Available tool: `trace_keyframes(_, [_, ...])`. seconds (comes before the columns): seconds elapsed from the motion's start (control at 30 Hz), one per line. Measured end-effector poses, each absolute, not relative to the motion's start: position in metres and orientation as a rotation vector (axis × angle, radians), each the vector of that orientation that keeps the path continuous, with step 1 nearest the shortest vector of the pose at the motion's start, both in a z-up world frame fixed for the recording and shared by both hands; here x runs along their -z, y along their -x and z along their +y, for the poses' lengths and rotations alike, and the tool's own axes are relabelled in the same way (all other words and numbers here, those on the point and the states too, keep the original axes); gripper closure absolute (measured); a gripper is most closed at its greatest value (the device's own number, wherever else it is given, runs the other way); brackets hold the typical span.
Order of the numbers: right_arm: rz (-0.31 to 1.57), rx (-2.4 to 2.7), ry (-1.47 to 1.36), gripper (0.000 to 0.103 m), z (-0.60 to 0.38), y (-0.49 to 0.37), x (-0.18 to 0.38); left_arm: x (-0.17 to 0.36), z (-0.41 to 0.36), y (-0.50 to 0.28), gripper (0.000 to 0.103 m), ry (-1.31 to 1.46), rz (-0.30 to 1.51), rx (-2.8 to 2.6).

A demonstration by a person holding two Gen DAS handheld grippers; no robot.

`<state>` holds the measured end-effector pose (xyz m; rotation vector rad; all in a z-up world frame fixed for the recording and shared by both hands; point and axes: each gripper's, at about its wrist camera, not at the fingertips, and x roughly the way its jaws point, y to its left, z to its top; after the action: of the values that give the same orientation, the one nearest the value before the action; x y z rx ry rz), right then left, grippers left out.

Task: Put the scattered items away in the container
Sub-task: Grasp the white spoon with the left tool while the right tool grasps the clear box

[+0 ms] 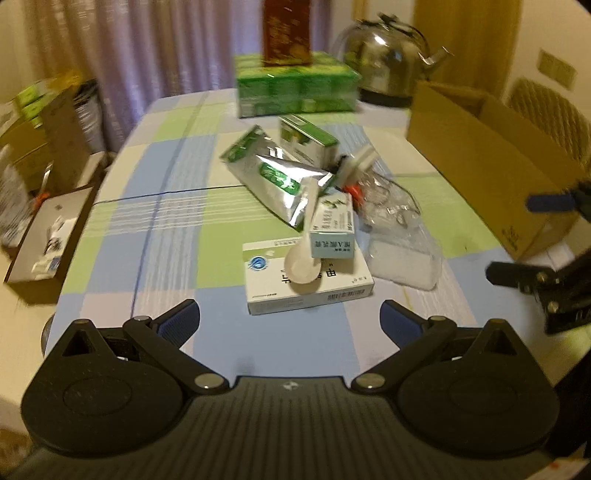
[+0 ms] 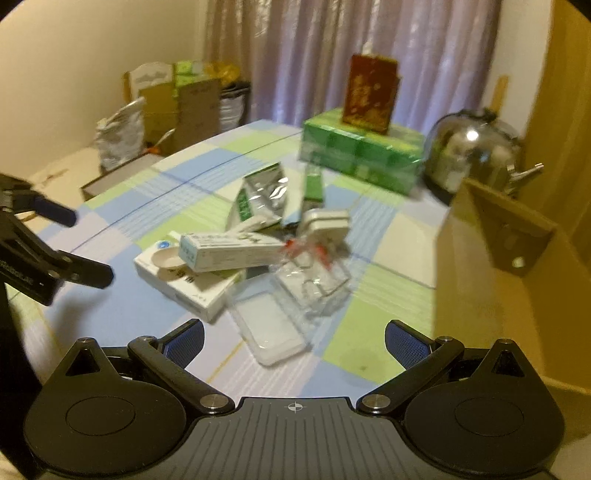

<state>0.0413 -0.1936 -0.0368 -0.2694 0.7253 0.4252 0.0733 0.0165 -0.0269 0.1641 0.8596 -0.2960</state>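
Observation:
A pile of items lies mid-table: a flat white medicine box (image 1: pixel 310 284) (image 2: pixel 184 284), a white plastic spoon (image 1: pixel 303 262) (image 2: pixel 168 258) on it, a slim white-green box (image 1: pixel 332 225) (image 2: pixel 229 251), a silver foil pouch (image 1: pixel 280 181) (image 2: pixel 262 195), a green-white carton (image 1: pixel 306 138) and clear plastic packaging (image 1: pixel 399 236) (image 2: pixel 288 306). An open cardboard box (image 1: pixel 491 162) (image 2: pixel 491 280) stands at the right. My left gripper (image 1: pixel 290 321) is open, just short of the flat box. My right gripper (image 2: pixel 293 343) is open over the clear packaging, holding nothing.
At the back of the checked tablecloth (image 1: pixel 166 221) stand a green multipack (image 1: pixel 295 88) with a red box (image 1: pixel 286 31) on top and a steel kettle (image 1: pixel 388 55). Cardboard boxes and bags (image 1: pixel 48 147) sit off the table's left edge. A curtain hangs behind.

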Motion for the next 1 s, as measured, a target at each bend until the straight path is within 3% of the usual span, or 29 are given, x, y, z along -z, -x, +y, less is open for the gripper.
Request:
trace_keyframes(0.23, [0.789, -0.478, 0.347, 0.004, -0.185, -0.072, 0.064, 0.05, 0.013, -0.102, 0.001, -0.27, 0.862, 0.393])
trace_keyframes(0.27, [0.8, -0.488, 0.348, 0.008, -0.184, -0.076, 0.068, 0.053, 0.012, -0.106, 0.002, -0.283, 0.862, 0.401])
trace_keyframes(0.33, [0.838, -0.509, 0.348, 0.028, -0.183, -0.087, 0.076, 0.059, 0.01, -0.112, 0.005, -0.311, 0.86, 0.422])
trace_keyframes(0.57, [0.883, -0.586, 0.381, 0.034, -0.18, -0.115, 0.095, 0.071, 0.006, -0.131, 0.007, -0.341, 0.853, 0.474])
trace_keyframes(0.67, [0.893, -0.632, 0.394, 0.035, -0.175, -0.124, 0.1, 0.077, 0.007, -0.138, 0.012, -0.331, 0.867, 0.485])
trace_keyframes(0.8, [0.913, -0.662, 0.393, 0.047, -0.169, -0.133, 0.106, 0.08, 0.007, -0.143, 0.021, -0.324, 0.875, 0.49])
trace_keyframes(1.0, [0.928, -0.621, 0.324, 0.05, -0.178, -0.129, 0.102, 0.081, 0.002, -0.148, 0.026, -0.328, 0.854, 0.506])
